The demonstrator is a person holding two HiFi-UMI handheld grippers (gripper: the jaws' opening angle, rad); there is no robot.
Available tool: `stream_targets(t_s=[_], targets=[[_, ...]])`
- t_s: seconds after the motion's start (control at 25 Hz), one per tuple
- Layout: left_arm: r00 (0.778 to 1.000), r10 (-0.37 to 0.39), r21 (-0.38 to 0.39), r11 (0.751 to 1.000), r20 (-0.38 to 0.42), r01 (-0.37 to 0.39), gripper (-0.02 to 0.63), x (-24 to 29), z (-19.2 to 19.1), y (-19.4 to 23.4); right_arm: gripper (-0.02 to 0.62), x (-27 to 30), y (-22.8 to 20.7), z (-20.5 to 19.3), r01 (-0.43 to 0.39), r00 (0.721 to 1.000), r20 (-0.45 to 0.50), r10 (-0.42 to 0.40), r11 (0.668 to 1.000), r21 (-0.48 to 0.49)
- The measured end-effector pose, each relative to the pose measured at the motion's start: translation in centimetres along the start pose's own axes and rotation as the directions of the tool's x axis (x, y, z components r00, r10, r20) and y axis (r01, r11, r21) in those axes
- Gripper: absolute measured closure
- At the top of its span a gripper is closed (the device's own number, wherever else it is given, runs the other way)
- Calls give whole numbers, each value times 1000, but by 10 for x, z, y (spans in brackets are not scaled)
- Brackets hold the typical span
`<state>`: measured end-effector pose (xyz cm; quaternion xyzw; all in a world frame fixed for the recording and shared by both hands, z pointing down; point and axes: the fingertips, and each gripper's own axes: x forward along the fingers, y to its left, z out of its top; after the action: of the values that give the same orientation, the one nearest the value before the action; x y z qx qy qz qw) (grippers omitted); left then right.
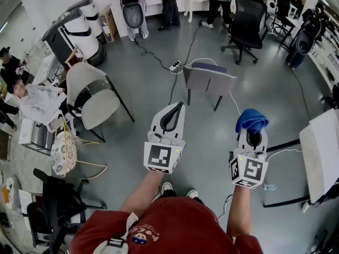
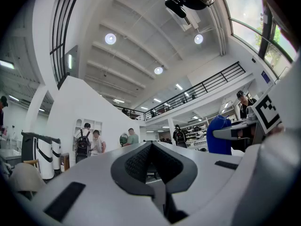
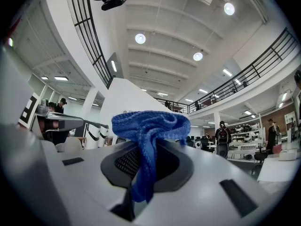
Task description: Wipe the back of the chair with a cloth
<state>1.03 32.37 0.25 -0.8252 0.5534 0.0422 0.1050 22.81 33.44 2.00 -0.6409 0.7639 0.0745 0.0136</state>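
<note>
Cloth (image 3: 149,126) pinched in right gripper (image 3: 141,173)

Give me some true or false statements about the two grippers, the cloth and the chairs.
1. The right gripper holds a blue cloth. True.
2. The left gripper holds a cloth too. False: its fingers are shut on nothing.
3. The blue cloth is pressed against the back of the grey chair. False: it is held in the air, apart from the grey chair.
4. A beige chair stands on the person's left side. True.
</note>
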Motion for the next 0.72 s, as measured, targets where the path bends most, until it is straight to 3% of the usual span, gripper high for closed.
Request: stream_targets(t_s=[0.48, 0.72], targets=[[999, -5, -41, 999, -52, 2, 592, -8, -18, 23, 535, 7, 24, -11, 17, 1000, -14, -17, 999, 27], [999, -9, -58, 998, -44, 7, 592, -11, -22, 56, 534, 22, 54, -9, 29, 1000, -4, -29, 999, 43]])
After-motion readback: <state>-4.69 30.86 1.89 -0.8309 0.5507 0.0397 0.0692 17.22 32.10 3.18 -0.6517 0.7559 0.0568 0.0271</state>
